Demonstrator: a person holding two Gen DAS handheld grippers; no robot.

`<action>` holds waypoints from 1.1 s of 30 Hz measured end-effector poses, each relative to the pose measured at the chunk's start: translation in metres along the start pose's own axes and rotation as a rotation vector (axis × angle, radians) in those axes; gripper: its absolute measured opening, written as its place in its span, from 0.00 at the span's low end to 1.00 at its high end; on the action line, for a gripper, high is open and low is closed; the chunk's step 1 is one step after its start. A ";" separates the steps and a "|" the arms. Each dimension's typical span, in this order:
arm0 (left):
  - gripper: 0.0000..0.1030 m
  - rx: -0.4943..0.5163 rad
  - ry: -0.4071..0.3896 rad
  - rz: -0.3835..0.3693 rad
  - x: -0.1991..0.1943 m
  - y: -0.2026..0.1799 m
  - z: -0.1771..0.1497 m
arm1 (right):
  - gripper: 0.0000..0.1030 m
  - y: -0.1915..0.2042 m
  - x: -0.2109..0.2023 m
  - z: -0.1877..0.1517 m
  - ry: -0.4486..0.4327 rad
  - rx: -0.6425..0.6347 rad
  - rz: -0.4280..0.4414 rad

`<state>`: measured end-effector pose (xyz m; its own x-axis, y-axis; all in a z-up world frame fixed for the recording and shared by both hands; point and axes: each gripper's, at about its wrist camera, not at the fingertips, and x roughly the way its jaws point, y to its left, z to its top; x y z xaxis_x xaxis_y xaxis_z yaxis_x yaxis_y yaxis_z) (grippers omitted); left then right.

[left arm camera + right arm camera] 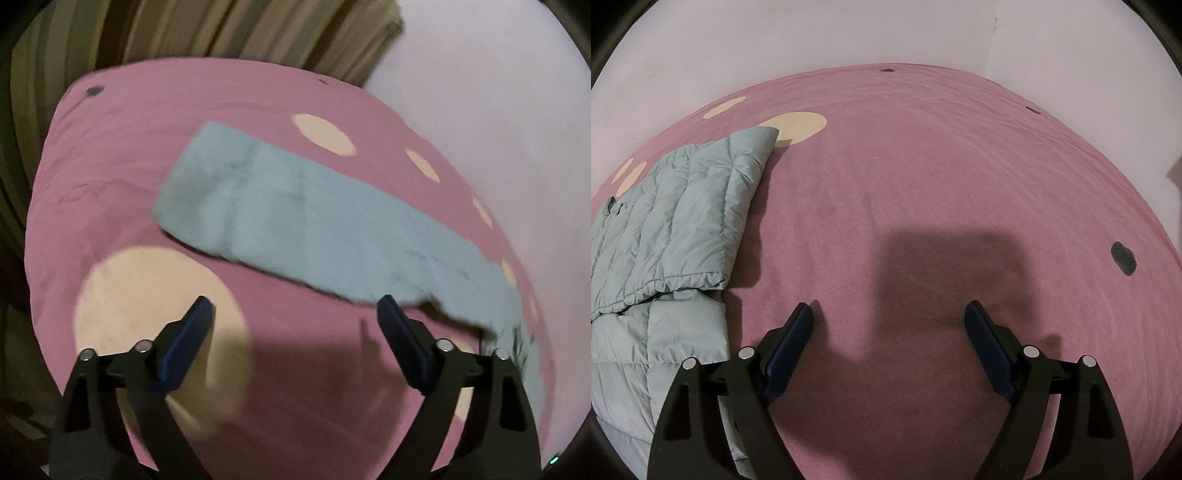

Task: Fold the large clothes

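A pale blue-grey quilted jacket (295, 214) lies folded into a long strip on the pink bedsheet (110, 177). In the left wrist view it runs from upper middle to lower right. My left gripper (295, 310) is open and empty, just short of the strip's near edge. In the right wrist view the jacket (672, 229) lies at the left, a sleeve or panel folded over it. My right gripper (888, 314) is open and empty over bare pink sheet (923, 166), to the right of the jacket.
The sheet carries cream circles (147, 306) and small dark spots (1123, 258). Striped olive curtains (184, 33) hang behind the bed at upper left. A pale wall (849, 33) borders the bed's far side.
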<state>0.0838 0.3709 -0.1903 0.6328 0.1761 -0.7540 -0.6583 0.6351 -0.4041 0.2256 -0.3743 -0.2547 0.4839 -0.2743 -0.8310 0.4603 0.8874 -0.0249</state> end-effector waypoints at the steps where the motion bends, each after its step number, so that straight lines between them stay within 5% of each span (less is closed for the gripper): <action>1: 0.81 -0.027 0.003 -0.022 0.002 0.010 0.007 | 0.81 -0.001 -0.001 0.000 0.000 0.000 -0.001; 8: 0.73 -0.196 -0.022 -0.149 0.015 0.055 0.043 | 0.82 -0.001 -0.001 0.001 0.000 -0.001 -0.001; 11: 0.54 -0.200 -0.019 -0.165 0.024 0.055 0.051 | 0.83 -0.001 0.000 0.002 0.000 -0.002 -0.002; 13: 0.31 -0.199 0.004 -0.191 0.028 0.058 0.052 | 0.83 -0.002 0.001 0.002 0.001 0.000 -0.004; 15: 0.18 -0.209 0.028 -0.199 0.035 0.056 0.052 | 0.83 -0.002 0.002 0.003 0.001 0.000 -0.004; 19: 0.08 -0.203 0.006 -0.182 0.032 0.047 0.054 | 0.84 -0.003 0.002 0.004 0.000 -0.002 -0.002; 26: 0.06 -0.016 -0.080 -0.253 -0.010 -0.043 0.055 | 0.84 -0.003 0.003 0.005 0.000 0.000 0.001; 33: 0.06 0.215 -0.021 -0.391 -0.022 -0.175 0.020 | 0.84 -0.006 0.004 0.004 -0.001 0.008 0.007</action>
<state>0.1934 0.2704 -0.0930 0.8267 -0.0949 -0.5545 -0.2693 0.7987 -0.5381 0.2275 -0.3821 -0.2554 0.4876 -0.2688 -0.8307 0.4631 0.8862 -0.0149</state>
